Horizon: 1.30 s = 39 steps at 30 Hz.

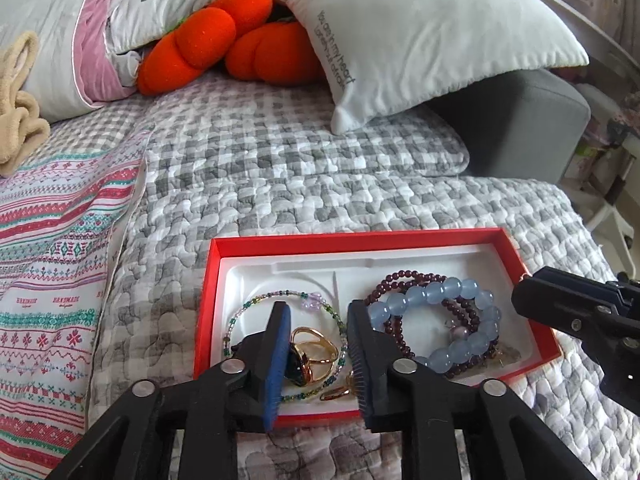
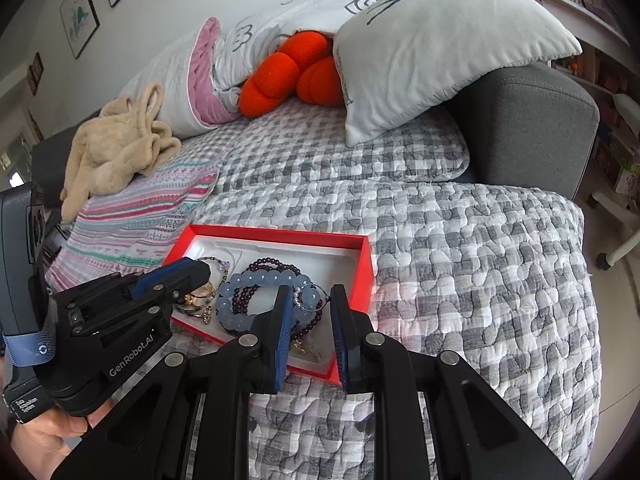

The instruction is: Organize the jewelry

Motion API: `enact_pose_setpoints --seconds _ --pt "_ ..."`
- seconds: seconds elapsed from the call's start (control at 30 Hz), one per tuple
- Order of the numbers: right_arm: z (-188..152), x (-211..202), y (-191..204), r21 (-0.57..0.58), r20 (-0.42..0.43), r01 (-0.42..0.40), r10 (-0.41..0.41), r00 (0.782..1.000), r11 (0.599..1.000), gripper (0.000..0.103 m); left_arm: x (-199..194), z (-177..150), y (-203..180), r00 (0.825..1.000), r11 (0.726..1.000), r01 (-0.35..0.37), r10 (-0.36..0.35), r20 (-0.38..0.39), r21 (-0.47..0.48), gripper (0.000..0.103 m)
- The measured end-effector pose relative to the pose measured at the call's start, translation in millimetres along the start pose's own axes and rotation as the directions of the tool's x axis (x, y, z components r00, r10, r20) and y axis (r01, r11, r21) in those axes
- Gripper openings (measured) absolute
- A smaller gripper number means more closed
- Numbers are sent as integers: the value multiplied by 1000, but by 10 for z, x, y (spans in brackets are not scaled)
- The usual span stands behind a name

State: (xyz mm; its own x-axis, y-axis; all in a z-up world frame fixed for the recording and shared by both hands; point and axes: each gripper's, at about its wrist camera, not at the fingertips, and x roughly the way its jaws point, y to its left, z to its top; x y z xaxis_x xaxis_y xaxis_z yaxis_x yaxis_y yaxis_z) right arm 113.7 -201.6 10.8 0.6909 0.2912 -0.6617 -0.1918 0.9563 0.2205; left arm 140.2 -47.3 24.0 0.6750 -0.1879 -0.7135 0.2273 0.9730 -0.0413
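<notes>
Tools, left (image 1: 316, 320) and right (image 2: 310, 304), part-open, empty over tray (image 1: 360, 240)

We hold one gripper in each hand, and both point down and forward. Our left gripper (image 1: 318, 312) has its two fingers apart with nothing pinched. Our right gripper (image 2: 310, 294) has a smaller gap, and nothing is squeezed there either. Our left hand (image 2: 44, 436) grips the handle.
</notes>
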Motion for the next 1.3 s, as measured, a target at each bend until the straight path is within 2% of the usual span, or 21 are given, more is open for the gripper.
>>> enact_pose_setpoints --seconds 0.13,0.2,0.47,0.6,0.7,0.73,0.87,1.03,1.1,1.2,1.23,1.3 --pt "9 -5 -10 2 2 -1 1 1000 1000 21 -153 -74 -34 1000 999 -31 31 2 31 42" --pt "32 -1 -6 5 7 2 -2 1000 1000 21 -251 -127 -32 999 999 -41 41 8 35 51" --pt "106 159 39 6 3 0 0 1000 1000 21 -434 -318 1 1000 999 -29 28 5 19 67" --pt "79 159 67 4 30 -5 5 1000 1000 23 -432 -390 4 999 999 -39 39 -11 0 74" --pt "47 69 77 14 45 -11 10 999 1000 44 -475 -435 1 999 999 -45 45 -15 -8 84" --pt "29 18 64 21 56 -13 12 998 1000 54 -496 -450 0 999 999 -53 52 -13 -11 86" --pt "-44 -195 -4 47 83 -15 11 996 999 58 -578 -522 -30 995 995 -98 98 -12 -2 95" --pt "-186 -406 -73 70 52 56 -60 997 996 66 -647 -706 -57 988 988 -157 157 -8 16 102" --pt "-252 -488 -51 58 38 86 -88 995 995 71 -623 -792 -82 986 986 -164 166 -35 43 102" --pt "-399 -577 9 31 35 139 -140 990 990 83 -527 -913 -36 975 983 -183 185 -124 32 102" --pt "-448 -577 21 21 23 176 -176 984 984 88 -502 -950 -2 972 982 -187 187 -141 14 102" --pt "-550 -541 76 -16 -15 261 -262 965 965 90 -471 -999 35 968 981 -193 190 -164 -1 102"
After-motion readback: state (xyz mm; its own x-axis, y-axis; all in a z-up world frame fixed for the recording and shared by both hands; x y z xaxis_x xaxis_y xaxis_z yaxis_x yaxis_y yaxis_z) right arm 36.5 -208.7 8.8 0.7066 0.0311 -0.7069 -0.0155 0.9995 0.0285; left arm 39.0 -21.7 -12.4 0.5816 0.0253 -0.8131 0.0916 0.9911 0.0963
